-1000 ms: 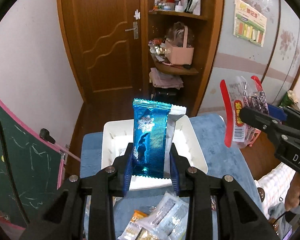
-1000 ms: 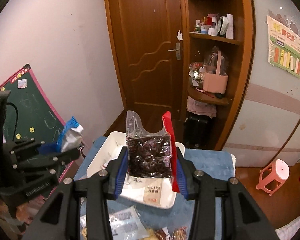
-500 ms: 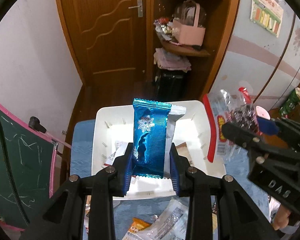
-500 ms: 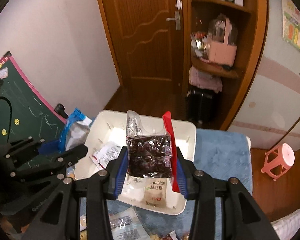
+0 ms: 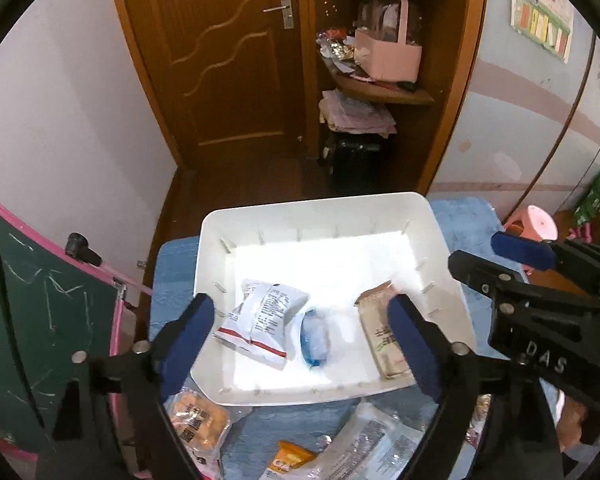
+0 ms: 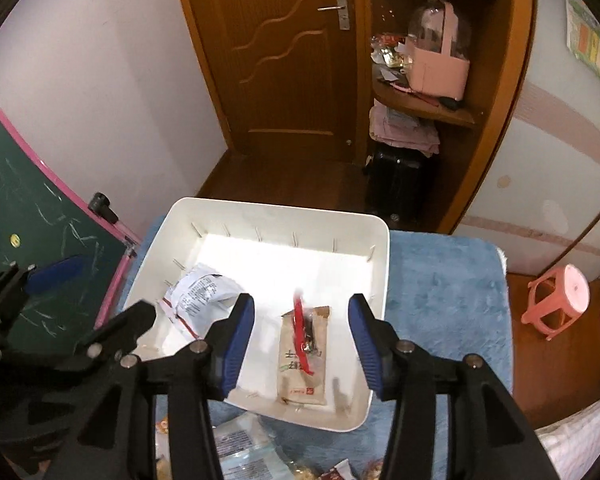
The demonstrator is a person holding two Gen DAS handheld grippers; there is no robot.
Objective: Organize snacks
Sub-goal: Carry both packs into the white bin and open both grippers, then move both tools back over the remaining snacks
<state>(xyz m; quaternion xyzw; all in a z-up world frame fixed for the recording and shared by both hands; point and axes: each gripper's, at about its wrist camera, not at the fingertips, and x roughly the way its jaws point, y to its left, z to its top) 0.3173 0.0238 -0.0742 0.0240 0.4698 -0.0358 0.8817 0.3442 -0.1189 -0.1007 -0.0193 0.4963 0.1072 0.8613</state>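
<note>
Left wrist view: the left gripper (image 5: pixel 300 320) is hovering over the near half of a white tray (image 5: pixel 440 224), its jaws having just been opening and now standing wide apart with nothing pressed between the blue pads. A blue packet (image 5: pixel 314 336) is lying free on the tray floor between the fingers, blurred, touching neither pad. Just to its left a white packet with a red edge (image 5: pixel 260 322) is lying on the tray floor; to its right a brown packet (image 5: pixel 382 336) is lying lengthwise, partly behind the right finger. The right gripper (image 5: pixel 516 256) is showing at the right edge of this view, over the tray's right rim.

Right wrist view: the right gripper (image 6: pixel 302 340) is hanging over the tray's near right corner, its jaws having just been opening. A clear bag with a red strip (image 6: pixel 304 332) is sitting loose on top of the brown packet (image 6: pixel 304 364), between the pads but apart from both, blurred. The left gripper (image 6: pixel 84 300) is visible at the lower left.

The tray is resting on a blue cloth (image 6: pixel 440 280). More snack packets (image 5: pixel 196 416) are lying on the cloth in front of the tray.
</note>
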